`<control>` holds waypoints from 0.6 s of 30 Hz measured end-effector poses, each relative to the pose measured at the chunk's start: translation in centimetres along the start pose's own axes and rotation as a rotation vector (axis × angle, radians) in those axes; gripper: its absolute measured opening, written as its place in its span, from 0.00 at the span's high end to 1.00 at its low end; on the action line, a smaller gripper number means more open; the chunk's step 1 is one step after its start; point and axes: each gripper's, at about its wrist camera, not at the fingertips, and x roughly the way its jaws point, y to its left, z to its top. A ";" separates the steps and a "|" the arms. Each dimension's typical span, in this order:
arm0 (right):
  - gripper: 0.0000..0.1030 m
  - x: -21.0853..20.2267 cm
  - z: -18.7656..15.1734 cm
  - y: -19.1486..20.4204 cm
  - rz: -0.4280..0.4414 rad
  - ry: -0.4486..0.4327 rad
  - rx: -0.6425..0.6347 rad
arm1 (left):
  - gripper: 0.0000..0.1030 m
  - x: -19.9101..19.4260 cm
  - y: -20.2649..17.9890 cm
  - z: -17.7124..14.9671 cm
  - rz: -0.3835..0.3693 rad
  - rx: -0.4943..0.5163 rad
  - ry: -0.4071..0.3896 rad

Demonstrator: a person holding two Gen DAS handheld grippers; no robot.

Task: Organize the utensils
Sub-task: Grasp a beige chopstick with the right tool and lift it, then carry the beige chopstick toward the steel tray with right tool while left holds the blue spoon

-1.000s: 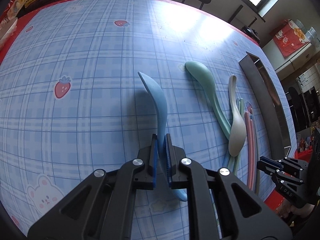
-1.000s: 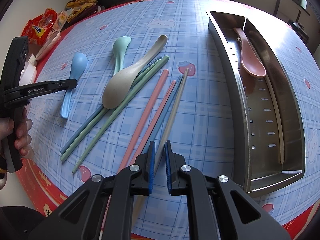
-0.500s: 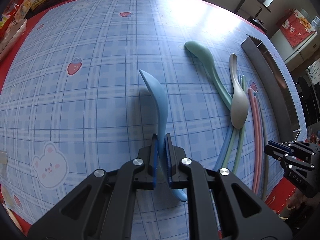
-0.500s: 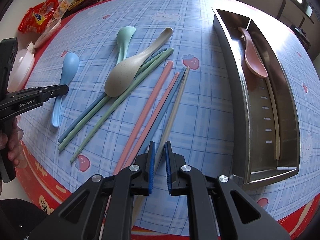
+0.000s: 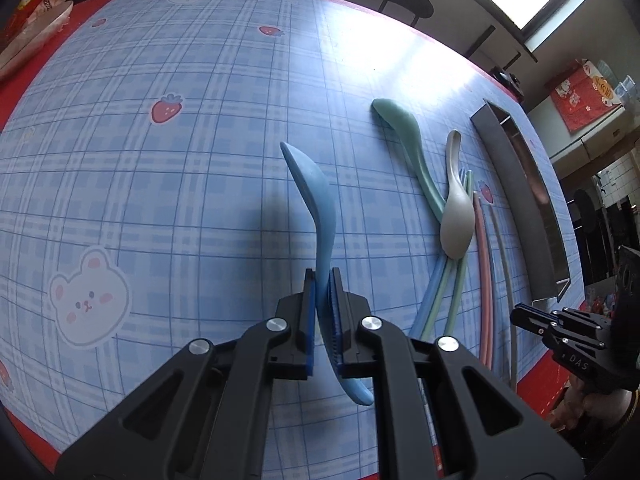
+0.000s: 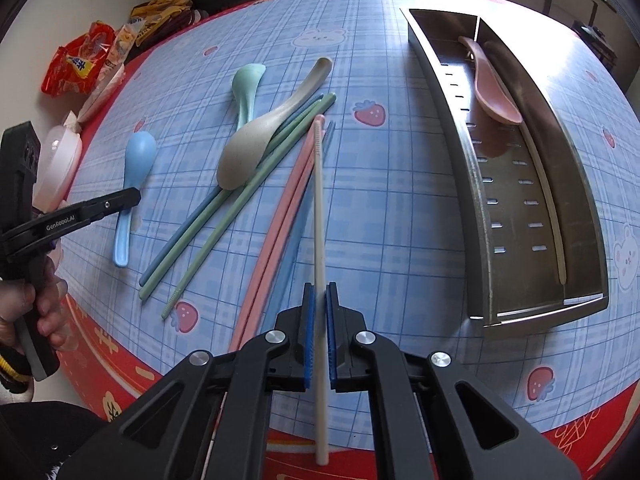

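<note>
- Right gripper (image 6: pixel 319 312) is clamped on the white chopstick (image 6: pixel 319 216), now lifted off the pile, its tip swung up.
- Left gripper (image 5: pixel 322 300) pinches the blue spoon (image 5: pixel 316 200), raised clear.
- Steel tray (image 6: pixel 472 184) sits right; both pieces look ready for it.

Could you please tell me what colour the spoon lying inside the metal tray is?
The spoon in the tray is pink, clearest in the right wrist view.
</note>
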 end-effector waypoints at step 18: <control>0.94 -5.9 1.9 -3.6 0.055 -0.208 0.056 | 0.90 -6.8 -3.7 2.0 -0.091 0.041 -0.072</control>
